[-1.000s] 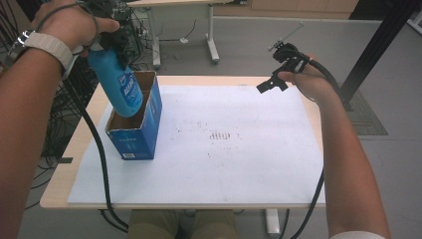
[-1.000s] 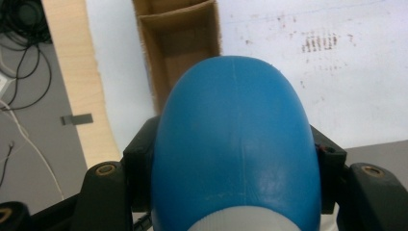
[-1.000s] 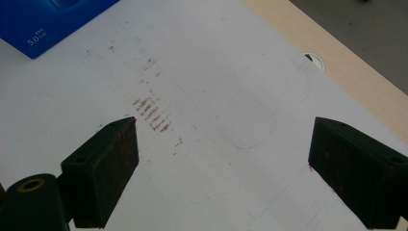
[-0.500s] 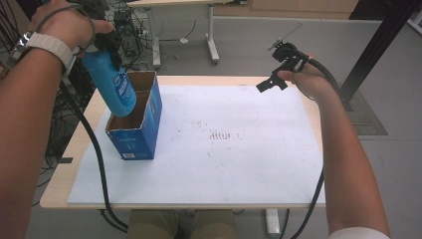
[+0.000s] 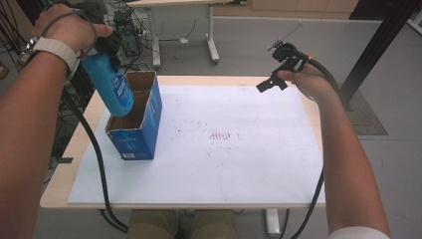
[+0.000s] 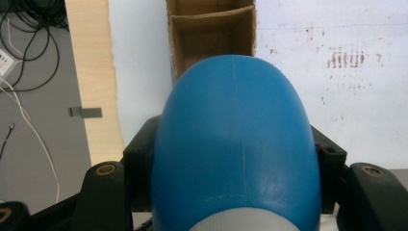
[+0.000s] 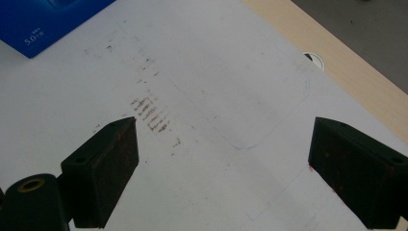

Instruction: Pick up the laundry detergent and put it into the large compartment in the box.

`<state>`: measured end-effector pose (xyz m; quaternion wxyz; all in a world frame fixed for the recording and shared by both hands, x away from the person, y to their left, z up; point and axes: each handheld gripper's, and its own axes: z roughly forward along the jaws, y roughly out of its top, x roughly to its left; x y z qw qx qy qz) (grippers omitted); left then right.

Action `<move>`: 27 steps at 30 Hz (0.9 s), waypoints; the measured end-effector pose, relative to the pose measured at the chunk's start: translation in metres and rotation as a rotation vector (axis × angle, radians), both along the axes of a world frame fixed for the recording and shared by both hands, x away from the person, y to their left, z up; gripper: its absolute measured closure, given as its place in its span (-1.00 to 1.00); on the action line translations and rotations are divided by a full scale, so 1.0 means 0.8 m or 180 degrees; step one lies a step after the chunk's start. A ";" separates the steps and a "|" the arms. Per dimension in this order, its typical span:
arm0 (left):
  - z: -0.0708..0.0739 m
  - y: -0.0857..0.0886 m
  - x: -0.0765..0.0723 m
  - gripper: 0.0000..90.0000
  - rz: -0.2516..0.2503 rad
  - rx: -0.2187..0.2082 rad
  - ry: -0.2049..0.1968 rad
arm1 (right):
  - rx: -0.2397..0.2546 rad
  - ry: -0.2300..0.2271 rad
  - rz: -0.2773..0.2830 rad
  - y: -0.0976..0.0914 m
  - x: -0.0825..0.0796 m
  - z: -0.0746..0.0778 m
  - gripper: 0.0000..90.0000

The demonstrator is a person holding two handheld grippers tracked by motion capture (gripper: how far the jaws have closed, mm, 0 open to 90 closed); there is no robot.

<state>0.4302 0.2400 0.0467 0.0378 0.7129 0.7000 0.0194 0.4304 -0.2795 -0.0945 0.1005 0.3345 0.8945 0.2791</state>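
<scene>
**Bottle held above the open box**

My left gripper is clamped on the blue bottle, whose long axis tilts steeply, its lower end hanging just above the open top of the blue cardboard box. Seen along my left gripper, the box's brown compartment lies directly beyond the bottle's rounded end. My right gripper, jaws apart and empty, hangs well apart from the box, over the table.
</scene>
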 end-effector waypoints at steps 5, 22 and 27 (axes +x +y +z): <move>-0.006 0.002 0.001 -0.15 0.0016 -0.0013 -0.0037 | -0.0003 0.0011 -0.0002 0.001 0.000 0.000 -0.77; -0.030 0.000 0.014 -0.15 0.0004 0.0006 -0.0008 | -0.0017 0.0025 -0.0008 0.003 0.002 -0.003 -0.77; -0.038 -0.002 0.017 -0.15 -0.0004 0.0017 0.0003 | -0.0014 0.0029 0.0000 0.003 0.003 -0.005 -0.77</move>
